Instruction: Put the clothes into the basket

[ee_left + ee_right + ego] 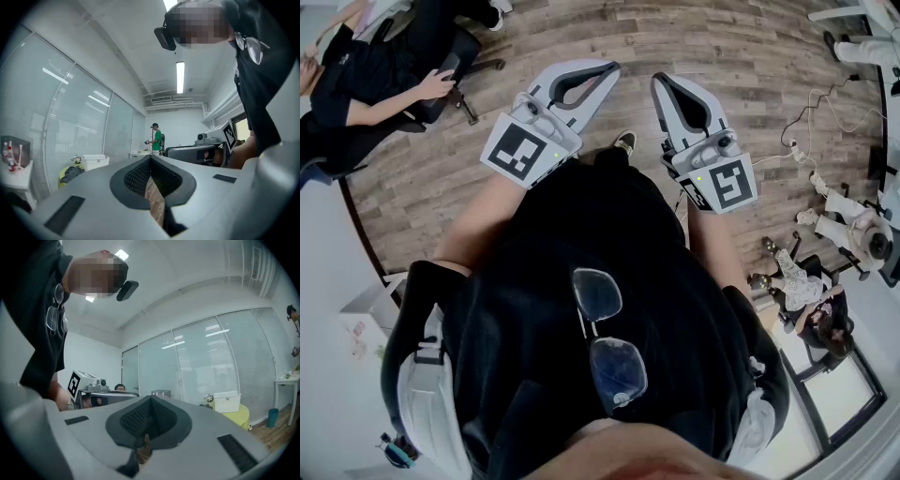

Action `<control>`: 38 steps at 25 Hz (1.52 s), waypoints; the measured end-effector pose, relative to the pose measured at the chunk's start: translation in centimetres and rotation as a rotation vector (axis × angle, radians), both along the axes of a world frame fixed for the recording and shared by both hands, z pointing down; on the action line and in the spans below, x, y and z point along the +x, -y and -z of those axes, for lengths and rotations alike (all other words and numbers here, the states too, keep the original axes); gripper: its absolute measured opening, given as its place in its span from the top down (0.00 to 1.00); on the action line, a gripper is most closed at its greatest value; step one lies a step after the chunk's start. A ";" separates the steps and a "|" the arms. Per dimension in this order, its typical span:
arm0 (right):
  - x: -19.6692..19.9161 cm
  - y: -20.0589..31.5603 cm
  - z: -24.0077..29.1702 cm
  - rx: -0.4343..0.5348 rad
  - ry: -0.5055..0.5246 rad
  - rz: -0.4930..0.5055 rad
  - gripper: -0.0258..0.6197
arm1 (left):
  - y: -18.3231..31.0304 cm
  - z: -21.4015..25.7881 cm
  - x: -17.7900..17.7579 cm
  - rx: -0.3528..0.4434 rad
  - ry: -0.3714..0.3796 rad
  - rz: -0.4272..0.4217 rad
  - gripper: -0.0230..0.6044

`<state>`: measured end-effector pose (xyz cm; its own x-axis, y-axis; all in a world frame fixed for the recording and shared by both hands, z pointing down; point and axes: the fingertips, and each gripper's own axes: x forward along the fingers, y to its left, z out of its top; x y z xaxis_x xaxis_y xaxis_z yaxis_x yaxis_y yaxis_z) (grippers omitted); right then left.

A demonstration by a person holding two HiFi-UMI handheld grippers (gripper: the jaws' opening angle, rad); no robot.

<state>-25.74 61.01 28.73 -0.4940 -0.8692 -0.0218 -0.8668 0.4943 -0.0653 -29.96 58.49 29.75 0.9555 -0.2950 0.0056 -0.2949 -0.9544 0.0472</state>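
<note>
I hold both grippers level in front of my black shirt, over a wooden floor. In the head view my left gripper [602, 70] and right gripper [663, 82] are shut and hold nothing. In the left gripper view its jaws [150, 157] meet with nothing between them, and the right gripper [197, 152] shows beside it. Far off at the left a white basket [96, 161] stands next to a dark garment [71, 174] on a yellow-green stand. In the right gripper view its jaws [150, 399] are also closed, with a white basket [227, 402] on a yellow stand [239, 418] far off at the right.
A seated person on an office chair [441, 66] is at the upper left. More people [825, 309] sit at the right, and a cable [806, 122] lies on the floor. Glass walls line the room. A person in green [155, 136] stands far off. A white table [287, 378] is at the right.
</note>
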 end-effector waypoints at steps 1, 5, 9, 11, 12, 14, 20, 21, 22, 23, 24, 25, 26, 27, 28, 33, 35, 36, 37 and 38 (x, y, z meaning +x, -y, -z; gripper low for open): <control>0.3 -0.1 0.1 0.002 -0.001 -0.001 0.92 | -0.1 0.0 0.3 0.001 0.003 -0.001 0.95; 1.8 -0.3 0.0 -0.003 -0.007 0.004 0.92 | -0.4 -0.1 1.6 0.000 0.004 0.006 0.95; 3.7 0.1 -0.3 -0.014 -0.009 0.013 0.92 | 0.0 -0.3 3.2 -0.013 0.004 0.029 0.95; 4.8 0.3 -0.3 -0.011 -0.005 0.019 0.92 | 0.1 -0.6 4.0 -0.016 0.019 0.036 0.95; 5.4 0.4 -0.2 -0.008 -0.005 0.024 0.92 | 0.1 -0.7 4.5 -0.013 0.028 0.038 0.95; 6.5 0.6 0.0 0.003 -0.008 0.035 0.92 | 0.2 -0.6 5.6 -0.006 0.036 0.042 0.95; 9.2 1.8 0.6 0.025 -0.023 0.083 0.92 | 0.8 -0.3 8.6 0.006 0.042 0.055 0.95; 9.6 2.1 0.6 0.027 -0.021 0.094 0.92 | 1.1 -0.1 9.0 0.008 0.035 0.063 0.95; 10.0 2.4 0.7 0.027 -0.016 0.105 0.92 | 1.4 0.0 9.4 0.008 0.025 0.071 0.95; 10.5 2.7 0.6 0.026 -0.008 0.115 0.92 | 1.7 0.1 9.8 0.006 0.018 0.077 0.95; 10.8 2.9 0.5 0.023 0.001 0.122 0.92 | 2.0 0.1 10.2 0.003 0.016 0.080 0.95; 11.1 3.1 0.4 0.019 0.007 0.127 0.92 | 2.3 -0.1 10.5 0.000 0.020 0.083 0.95; 11.3 3.2 0.3 0.016 0.008 0.131 0.92 | 2.6 -0.2 10.7 -0.003 0.028 0.089 0.95; 11.3 3.5 0.3 0.017 0.006 0.134 0.92 | 3.0 -0.3 10.8 -0.003 0.035 0.099 0.95; 11.4 4.0 0.3 0.020 0.003 0.138 0.92 | 3.7 -0.3 10.9 -0.001 0.033 0.115 0.95; 11.1 8.2 0.6 0.044 -0.012 0.155 0.92 | 8.1 -0.3 10.9 0.026 0.038 0.150 0.95; 10.6 10.0 0.5 0.046 -0.023 0.159 0.92 | 10.0 -0.4 10.6 0.035 0.031 0.160 0.95; 10.5 10.9 0.5 0.045 -0.027 0.159 0.92 | 11.0 -0.4 10.5 0.034 0.023 0.165 0.95; 10.4 12.0 0.4 0.044 -0.028 0.160 0.92 | 12.1 -0.4 10.5 0.033 0.019 0.166 0.95; 10.4 13.1 0.4 0.043 -0.029 0.161 0.92 | 13.2 -0.4 10.5 0.032 0.018 0.164 0.95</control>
<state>-15.35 47.95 28.29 -0.6282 -0.7770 -0.0410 -0.7771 0.6292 -0.0167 -19.44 45.33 30.10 0.8942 -0.4476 0.0101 -0.4476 -0.8941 0.0113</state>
